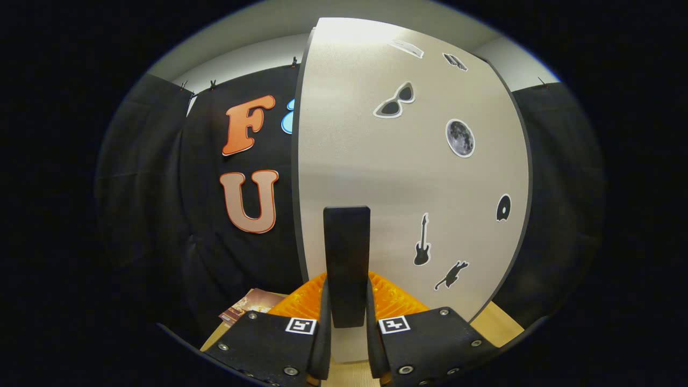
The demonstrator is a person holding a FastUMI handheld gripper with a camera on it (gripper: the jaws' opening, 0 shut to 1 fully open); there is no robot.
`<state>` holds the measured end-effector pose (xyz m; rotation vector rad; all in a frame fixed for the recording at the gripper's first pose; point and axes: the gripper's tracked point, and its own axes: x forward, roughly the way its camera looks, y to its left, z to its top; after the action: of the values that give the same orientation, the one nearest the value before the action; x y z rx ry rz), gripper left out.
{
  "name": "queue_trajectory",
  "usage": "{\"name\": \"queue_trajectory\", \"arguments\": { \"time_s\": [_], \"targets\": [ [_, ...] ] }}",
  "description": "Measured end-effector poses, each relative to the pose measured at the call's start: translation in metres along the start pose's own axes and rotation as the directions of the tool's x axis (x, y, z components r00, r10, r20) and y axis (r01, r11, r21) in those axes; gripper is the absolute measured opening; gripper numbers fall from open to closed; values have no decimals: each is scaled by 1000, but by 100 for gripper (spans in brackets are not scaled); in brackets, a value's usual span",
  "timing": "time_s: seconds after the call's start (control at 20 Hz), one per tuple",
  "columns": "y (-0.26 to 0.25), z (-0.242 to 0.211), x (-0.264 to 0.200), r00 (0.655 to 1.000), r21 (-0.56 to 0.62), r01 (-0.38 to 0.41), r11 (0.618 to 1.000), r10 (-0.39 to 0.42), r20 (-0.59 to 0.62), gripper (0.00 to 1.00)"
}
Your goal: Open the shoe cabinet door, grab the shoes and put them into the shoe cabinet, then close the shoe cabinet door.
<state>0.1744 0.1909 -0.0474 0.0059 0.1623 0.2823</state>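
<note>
Fingers [346, 322] squeeze the black handle [346, 258] of the cabinet door [408, 177], so you can swing it. The door stands at twelve o'clock, stickers [460, 138] at two. I see no shoes.

Shoe cabinet door [398, 161]: pale grey panel, dark edging, stickers on its face, standing upright just beyond the fingers. Its black vertical handle [346, 263] is sitting between them.

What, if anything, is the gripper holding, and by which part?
The gripper is shut on the black handle of the cabinet door, both fingers pressing its lower end.
</note>
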Motion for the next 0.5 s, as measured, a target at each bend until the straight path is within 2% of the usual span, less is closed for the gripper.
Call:
{"name": "queue_trajectory", "arguments": {
  "time_s": [0.5],
  "targets": [
    [-24,-5,-49,999,-19,-38,999,38,5,25]
  ]
}}
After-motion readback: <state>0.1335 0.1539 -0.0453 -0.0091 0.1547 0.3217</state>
